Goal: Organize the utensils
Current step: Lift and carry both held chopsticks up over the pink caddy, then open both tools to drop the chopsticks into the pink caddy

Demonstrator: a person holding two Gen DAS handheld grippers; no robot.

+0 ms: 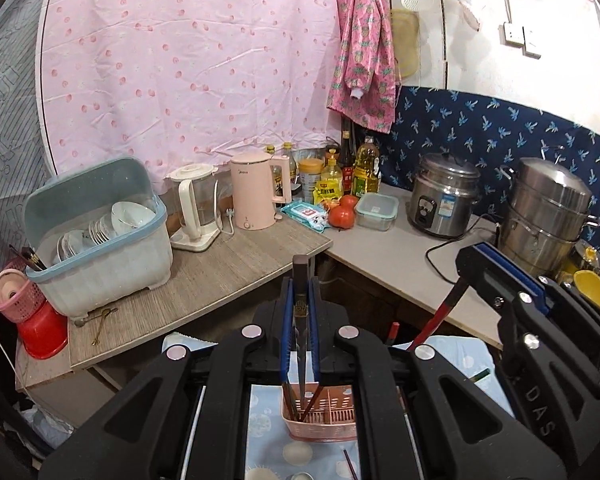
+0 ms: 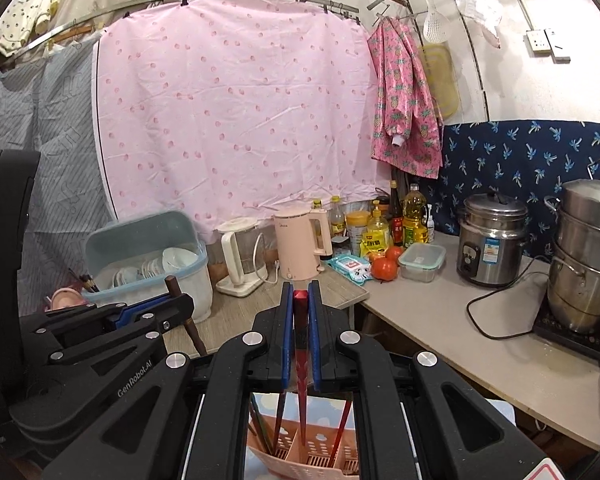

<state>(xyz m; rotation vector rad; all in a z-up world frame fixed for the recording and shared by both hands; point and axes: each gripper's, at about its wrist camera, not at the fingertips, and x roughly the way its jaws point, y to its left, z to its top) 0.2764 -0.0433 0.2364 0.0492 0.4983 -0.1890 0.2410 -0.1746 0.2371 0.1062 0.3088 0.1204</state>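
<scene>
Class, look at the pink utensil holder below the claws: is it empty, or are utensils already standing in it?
Not empty. The pink utensil holder stands upright with several chopsticks leaning in its compartments, visible in both wrist views.

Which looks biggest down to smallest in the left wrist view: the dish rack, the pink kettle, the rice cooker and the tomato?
1. Dish rack, though it sits nearest the camera.
2. Rice cooker and pink kettle: too alike to rank.
3. Tomato, clearly the smallest.

On the wood-grain countertop, the lidded blue-rimmed plastic dish rack stands left of the glass-jug blender, with the pale pink electric kettle to its right.
</scene>
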